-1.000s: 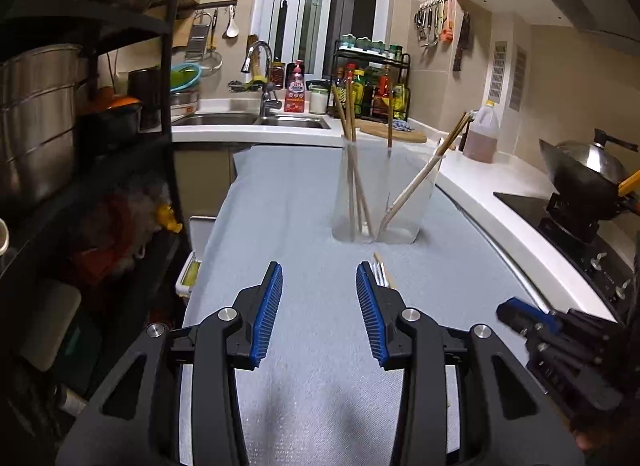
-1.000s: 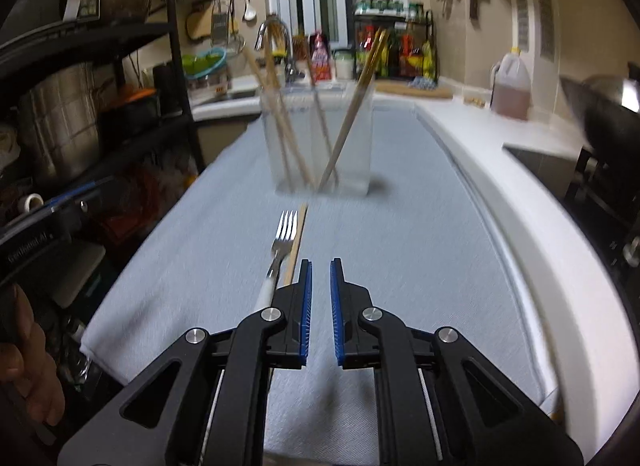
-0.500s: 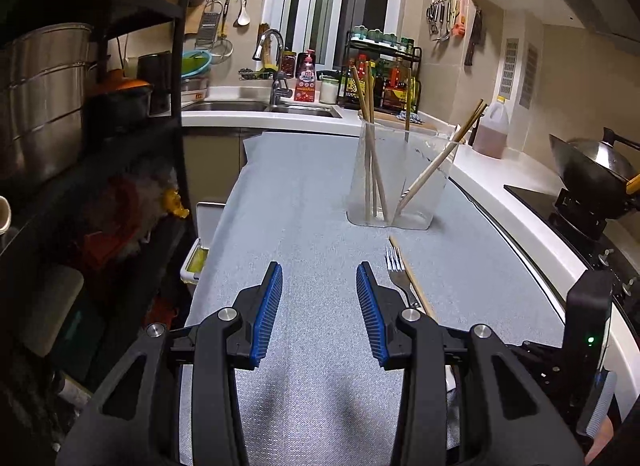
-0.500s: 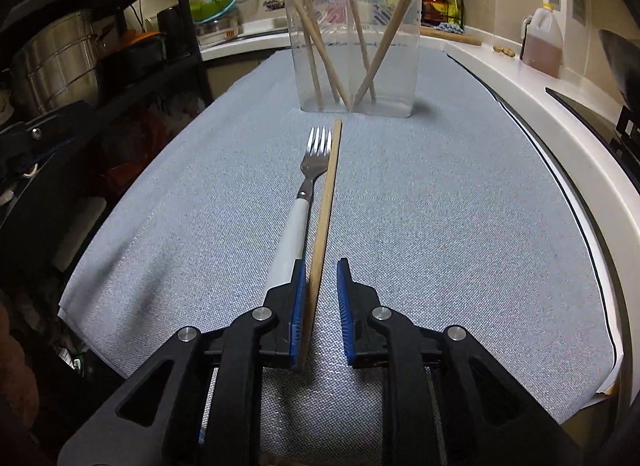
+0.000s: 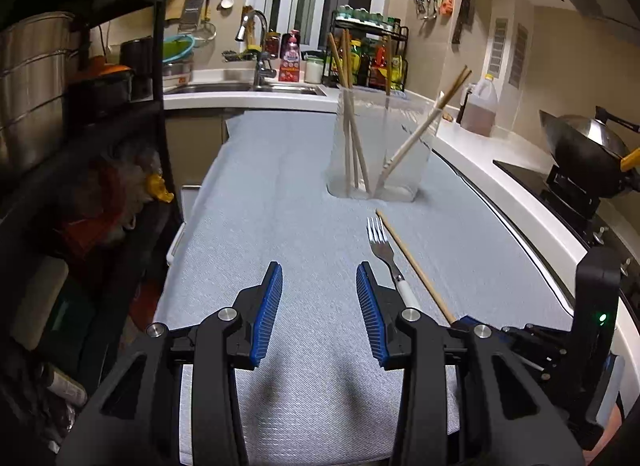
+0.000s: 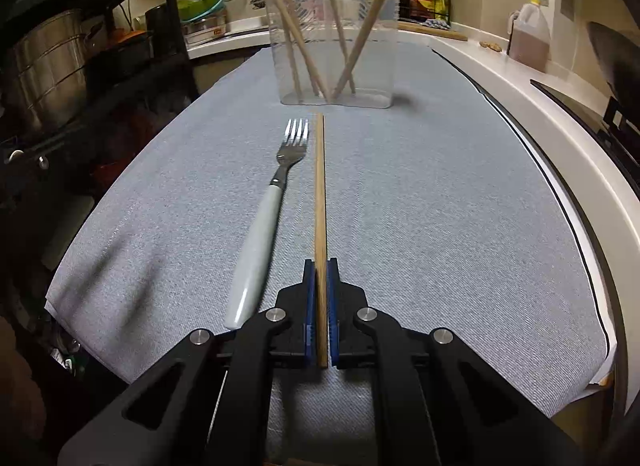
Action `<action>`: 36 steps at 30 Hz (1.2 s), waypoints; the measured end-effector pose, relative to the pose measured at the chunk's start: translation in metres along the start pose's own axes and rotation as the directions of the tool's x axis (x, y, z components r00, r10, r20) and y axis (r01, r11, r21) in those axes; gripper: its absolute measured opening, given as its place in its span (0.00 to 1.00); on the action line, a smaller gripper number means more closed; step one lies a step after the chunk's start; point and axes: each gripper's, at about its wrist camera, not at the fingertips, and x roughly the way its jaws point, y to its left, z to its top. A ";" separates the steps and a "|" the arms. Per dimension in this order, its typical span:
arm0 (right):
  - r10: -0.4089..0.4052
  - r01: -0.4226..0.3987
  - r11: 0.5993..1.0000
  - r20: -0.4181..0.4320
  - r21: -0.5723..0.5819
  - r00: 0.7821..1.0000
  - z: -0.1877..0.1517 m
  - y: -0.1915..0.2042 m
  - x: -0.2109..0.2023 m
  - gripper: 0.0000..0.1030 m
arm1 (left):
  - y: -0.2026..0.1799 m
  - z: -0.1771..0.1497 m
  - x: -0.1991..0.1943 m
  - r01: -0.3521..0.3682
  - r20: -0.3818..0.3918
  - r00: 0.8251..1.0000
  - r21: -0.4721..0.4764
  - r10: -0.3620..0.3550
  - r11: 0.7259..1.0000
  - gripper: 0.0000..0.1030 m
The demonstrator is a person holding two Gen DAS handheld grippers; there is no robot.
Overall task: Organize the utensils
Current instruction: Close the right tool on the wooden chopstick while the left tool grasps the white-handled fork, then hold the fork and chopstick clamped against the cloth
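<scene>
Wooden chopstick [image 6: 320,193] lies lengthwise on the grey-blue cloth [image 6: 440,205], its near end pinched between the blue pads of the right gripper [image 6: 320,270]. The jaws have just been closing and now press on it from both sides, nearly all the way in, since the stick is so thin. Gripping it at the near end looks deliberate: the far tip points to 12 o'clock, straight at the clear plastic holder [image 6: 334,41], so it could be lifted and tipped in tip first.

Just beside the chopstick, at its 9 o'clock, lies the fork [image 6: 276,201], white handle toward the camera and tines toward the holder. The two run almost parallel, close but not touching as far as can be seen. The narrow gap is likely why the pads came in so tight around the stick alone.

The left gripper [image 5: 319,308] hovers low over bare cloth, jaws partly open with nothing between them. From its camera the fork sits at about 1 o'clock, just past the right finger, so it seems poised for that piece.

Several chopsticks [image 6: 304,45] already lean crossed inside the holder, and their splayed tops may crowd the mouth when another goes in. Off the cloth, a jug of dark liquid [image 5: 480,111] stands at 2 o'clock on the white counter, a wok [image 5: 588,149] sits on the stove at 3 o'clock, and a dark shelf rack [image 5: 80,105] with metal pots fills the 9 o'clock side, all well apart from the work
</scene>
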 end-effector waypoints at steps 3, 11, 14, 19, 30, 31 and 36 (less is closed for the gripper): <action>-0.013 0.012 1.000 0.014 0.008 1.000 -0.004 -0.009 -0.006 0.06 | -0.009 -0.008 0.007 0.040 -0.026 0.999 0.007 -0.040 0.999 0.37; -0.041 0.040 0.998 0.031 0.046 0.999 -0.014 -0.036 -0.016 0.06 | -0.052 -0.027 0.029 0.114 -0.077 0.991 0.061 -0.109 0.992 0.41; -0.047 0.045 0.998 0.035 0.033 0.998 -0.016 -0.038 -0.018 0.07 | -0.068 -0.038 0.040 0.114 -0.112 0.988 0.085 -0.104 0.990 0.42; -0.035 0.034 0.999 0.036 0.030 0.999 -0.018 -0.041 -0.019 0.08 | -0.085 -0.046 0.048 0.070 -0.128 0.990 0.137 -0.052 0.988 0.42; -0.047 0.046 0.999 0.044 0.018 0.998 -0.018 -0.037 -0.017 0.05 | -0.065 -0.045 0.051 -0.003 -0.141 0.990 0.130 0.022 0.991 0.17; -0.050 0.049 0.999 0.044 0.020 0.998 -0.018 -0.037 -0.017 0.05 | -0.061 -0.046 0.049 -0.014 -0.136 0.990 0.130 0.032 0.991 0.17; -0.063 0.062 0.998 0.049 0.024 0.997 -0.020 -0.035 -0.018 0.06 | -0.039 -0.050 0.039 -0.041 -0.129 0.990 0.097 0.053 0.994 0.17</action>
